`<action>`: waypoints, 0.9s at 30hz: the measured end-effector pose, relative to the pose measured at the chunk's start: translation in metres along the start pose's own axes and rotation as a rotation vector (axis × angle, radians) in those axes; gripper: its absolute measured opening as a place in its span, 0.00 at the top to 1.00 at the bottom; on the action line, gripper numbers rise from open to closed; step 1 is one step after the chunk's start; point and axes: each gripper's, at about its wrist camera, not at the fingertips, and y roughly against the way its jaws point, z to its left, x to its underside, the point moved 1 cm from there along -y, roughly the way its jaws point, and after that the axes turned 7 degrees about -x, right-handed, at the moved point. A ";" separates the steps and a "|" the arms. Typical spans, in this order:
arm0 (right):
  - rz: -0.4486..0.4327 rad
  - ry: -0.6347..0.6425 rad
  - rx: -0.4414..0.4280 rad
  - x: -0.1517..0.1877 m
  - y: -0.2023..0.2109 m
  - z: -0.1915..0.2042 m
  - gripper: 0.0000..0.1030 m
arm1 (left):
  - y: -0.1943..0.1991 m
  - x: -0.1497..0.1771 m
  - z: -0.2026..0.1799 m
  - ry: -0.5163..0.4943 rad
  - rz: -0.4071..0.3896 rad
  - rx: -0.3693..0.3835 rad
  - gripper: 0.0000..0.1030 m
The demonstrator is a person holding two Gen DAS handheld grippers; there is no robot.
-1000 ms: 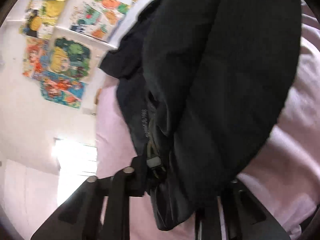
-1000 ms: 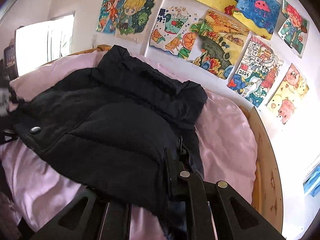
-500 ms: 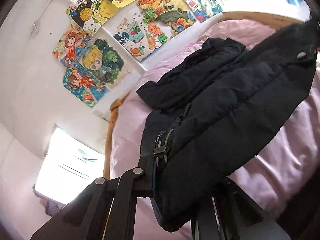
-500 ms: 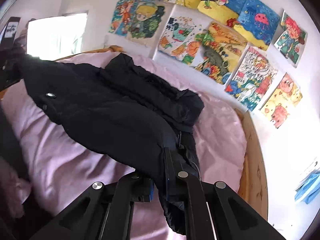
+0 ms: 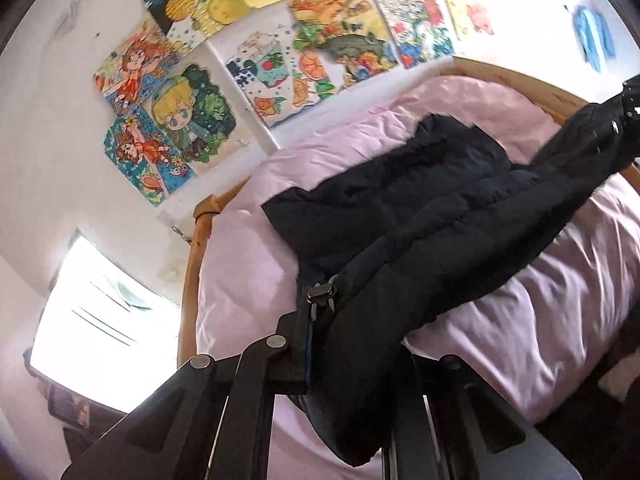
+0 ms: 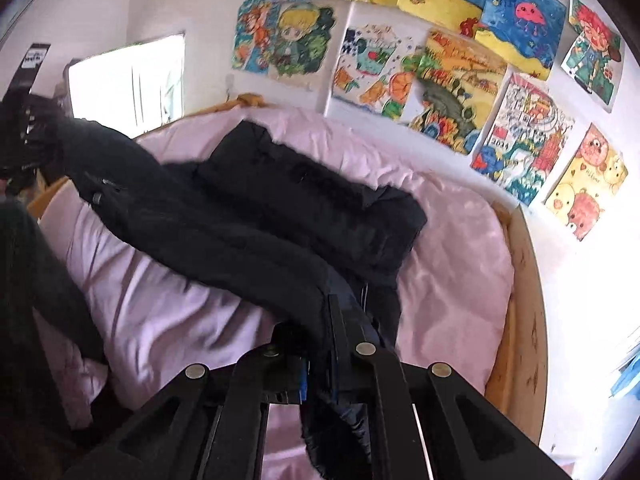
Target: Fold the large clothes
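a black puffer jacket hangs stretched between the two grippers above a bed with a pink cover. the left gripper has its jaws pressed together on one corner of the hem, beside the zipper pull. the right gripper pinches the opposite corner the same way. the lifted edge runs as one long line from hand to hand, left to right across the near side of the bed. the collar end of the jacket lies on the cover on the far side, towards the wall of drawings. the coming fold likely depends on this: the resting part lies straight ahead of both jaws, so both hands, equally near, would carry the hem forward over it.
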 end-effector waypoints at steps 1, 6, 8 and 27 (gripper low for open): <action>-0.005 0.003 0.010 -0.008 -0.003 -0.005 0.93 | -0.002 -0.008 0.002 0.006 -0.003 -0.014 0.90; -0.031 0.008 0.073 -0.054 -0.029 -0.041 0.92 | -0.032 -0.047 0.024 0.037 -0.019 -0.038 0.90; -0.040 0.009 0.100 -0.070 -0.046 -0.055 0.92 | -0.050 -0.063 0.032 0.059 -0.024 -0.048 0.90; -0.095 0.051 0.234 -0.149 -0.243 -0.145 0.90 | -0.256 -0.135 0.058 0.271 0.050 -0.104 0.91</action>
